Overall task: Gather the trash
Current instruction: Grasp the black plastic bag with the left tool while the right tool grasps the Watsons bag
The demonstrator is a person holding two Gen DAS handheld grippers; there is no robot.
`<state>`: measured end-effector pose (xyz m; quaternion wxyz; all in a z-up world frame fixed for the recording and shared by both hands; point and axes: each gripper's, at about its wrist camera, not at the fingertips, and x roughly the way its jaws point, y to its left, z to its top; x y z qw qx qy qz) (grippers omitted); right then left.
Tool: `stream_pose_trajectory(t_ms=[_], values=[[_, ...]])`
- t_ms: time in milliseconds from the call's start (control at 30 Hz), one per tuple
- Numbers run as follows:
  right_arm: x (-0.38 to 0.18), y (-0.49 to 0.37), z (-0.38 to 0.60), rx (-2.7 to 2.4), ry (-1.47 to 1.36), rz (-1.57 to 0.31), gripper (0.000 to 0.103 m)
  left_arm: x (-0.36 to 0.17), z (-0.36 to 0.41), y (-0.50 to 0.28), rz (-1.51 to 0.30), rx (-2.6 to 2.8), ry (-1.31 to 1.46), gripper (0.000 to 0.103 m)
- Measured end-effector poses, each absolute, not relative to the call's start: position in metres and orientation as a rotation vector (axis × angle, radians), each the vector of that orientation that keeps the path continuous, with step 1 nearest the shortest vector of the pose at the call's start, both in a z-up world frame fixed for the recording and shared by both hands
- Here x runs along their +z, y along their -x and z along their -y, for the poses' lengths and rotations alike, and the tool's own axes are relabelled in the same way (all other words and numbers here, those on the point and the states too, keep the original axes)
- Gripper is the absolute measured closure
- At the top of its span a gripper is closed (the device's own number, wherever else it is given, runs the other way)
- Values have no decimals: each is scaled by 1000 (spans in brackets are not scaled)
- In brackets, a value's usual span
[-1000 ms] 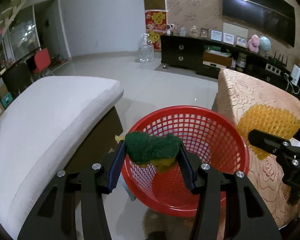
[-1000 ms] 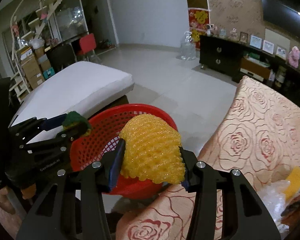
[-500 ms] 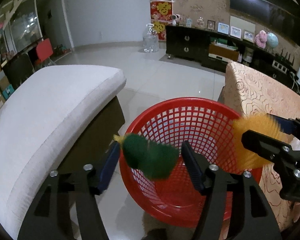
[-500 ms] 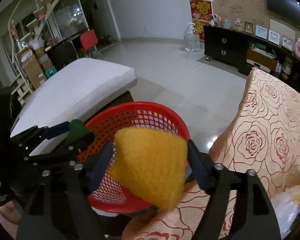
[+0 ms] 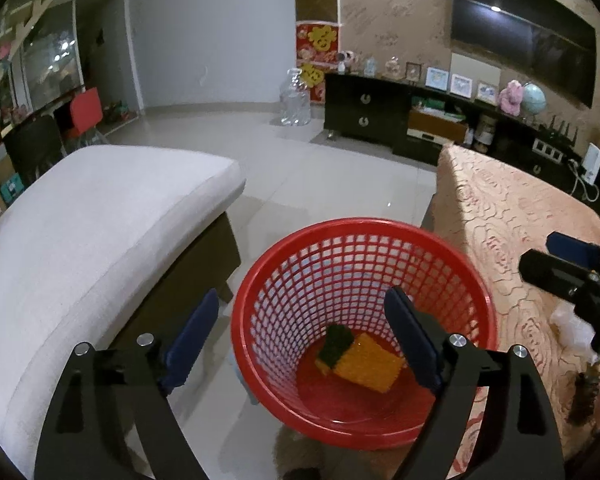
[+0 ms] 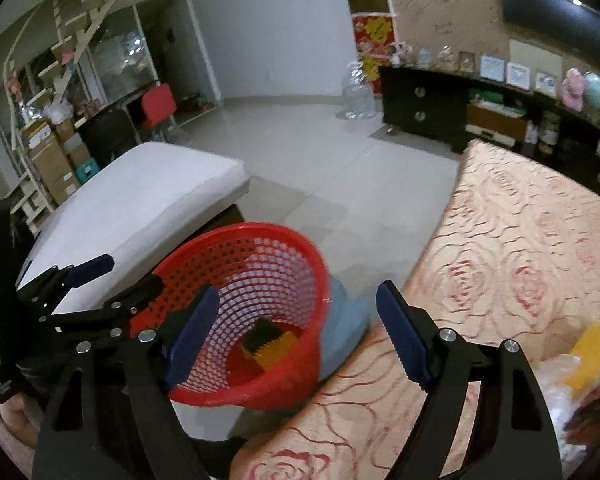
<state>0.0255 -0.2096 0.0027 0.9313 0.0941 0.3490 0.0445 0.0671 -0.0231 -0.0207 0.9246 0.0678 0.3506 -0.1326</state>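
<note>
Room: a living room with a pale tiled floor (image 5: 308, 168), dim light, a dark low cabinet (image 5: 380, 120) along the far wall.
Left gripper (image 5: 304, 332): nearest in the left wrist view, poised over the basket's near-left rim; its jaws are opening, wide apart, with nothing between the pads. That placement reads as a drop straight down into the basket.
Right gripper (image 6: 296, 332): nearest in the right wrist view, above the gap between basket and table; jaws opening, wide, holding nothing.
Red basket (image 5: 472, 292): 1 mesh bin standing on the floor between the cushion and the table, likely so that either hand can reach it.
Green scouring pad (image 5: 338, 338): 1, lying on the basket floor, touching the yellow piece.
Yellow foam net (image 5: 370, 364): 1, flat on the basket floor just beside the green pad. Both trash items count as collected.
Table (image 6: 520, 248): 1, draped in a rose-patterned cloth, touching or just beside the basket's right side.
Remaining trash (image 6: 592, 354): a yellow piece and crumpled clear plastic on the table at the right edge; blurred, so the count is uncertain, at least 2.
White cushion (image 5: 100, 216): 1 padded seat left of the basket.
Water bottle (image 5: 296, 98): 1 large clear jug on the far floor.
</note>
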Motion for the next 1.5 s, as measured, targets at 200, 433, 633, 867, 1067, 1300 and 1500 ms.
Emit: stream_pose_trajectory(t_ms=[200, 433, 633, 867, 1067, 1300, 1500], values=[[16, 11, 247, -31, -203, -670, 22, -16, 43, -52, -684, -332, -148, 19], [22, 70, 296, -181, -223, -631, 20, -17, 78, -29, -664, -421, -186, 18], [6, 122, 329, -316, -249, -635, 20, -19, 108, -12, -656, -501, -207, 18], [-27, 172, 360, -462, -300, -693, 20, -31, 152, 18, -677, -636, -255, 18], [-58, 191, 378, -499, -390, -747, 20, -52, 192, 51, -699, -779, -329, 18], [-94, 183, 389, -438, -500, -824, 20, -82, 233, 84, -743, -918, -432, 18], [-109, 174, 390, -429, -511, -859, 24, -93, 243, 91, -776, -962, -455, 18]])
